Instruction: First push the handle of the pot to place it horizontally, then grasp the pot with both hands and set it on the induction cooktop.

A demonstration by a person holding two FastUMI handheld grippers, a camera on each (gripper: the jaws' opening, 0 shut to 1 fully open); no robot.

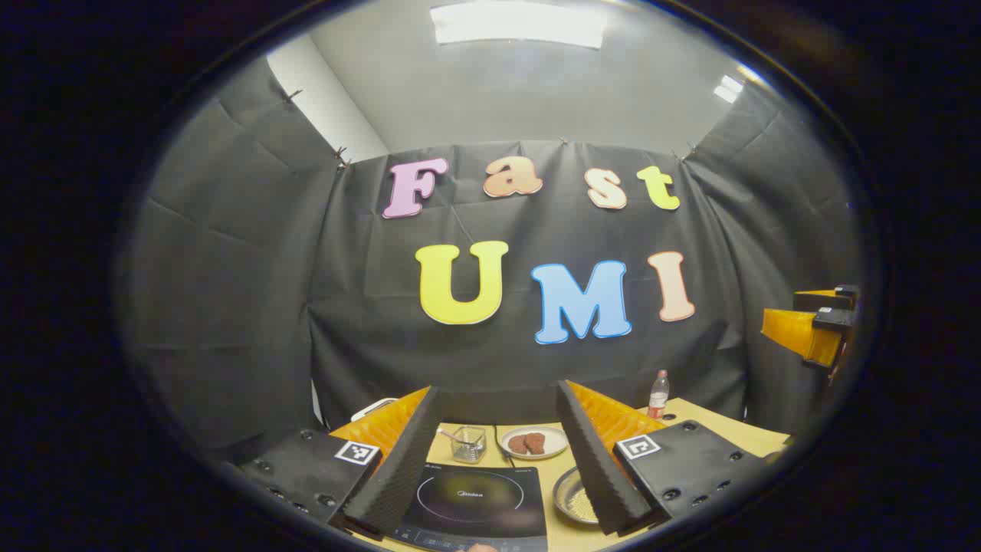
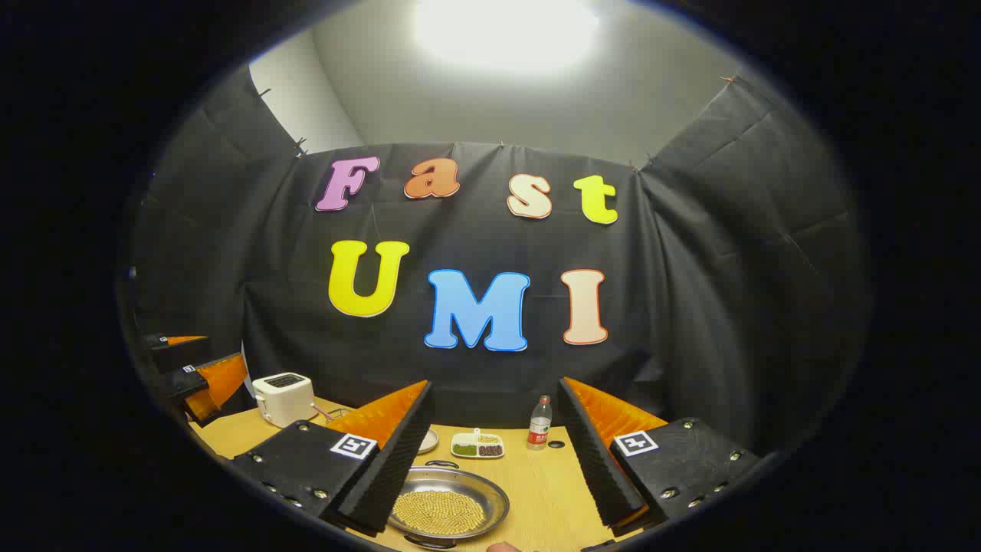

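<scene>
In the left gripper view we see our left gripper (image 1: 497, 468) held above the desk (image 1: 747, 433) with its jaws spread wide and nothing between them. Framed in the gap lies the induction cooktop (image 1: 479, 502), near us on the desk. Beyond it stand a small glass cup (image 1: 467, 443) and a white plate (image 1: 533, 442) with brown patties. Just right of the cooktop, partly hidden behind the right finger, sits the pot (image 1: 576, 497), a shallow metal pan. A water bottle (image 1: 658, 394) stands farther right, near the back wall. At the far right edge of this view the other gripper (image 1: 812, 326) hangs well above the desk.

In the right gripper view our right gripper (image 2: 497, 468) is likewise spread apart and grips nothing. The pot (image 2: 448, 502) lies between its fingers, near us, filled with small yellow grains; it has a loop handle on its far rim and another on its near rim. Behind it we see a divided dish (image 2: 477, 445) of beans, the bottle (image 2: 539, 423) and, far left, a white toaster (image 2: 284, 398). The left gripper (image 2: 201, 376) shows at the left edge, raised off the desk.
</scene>
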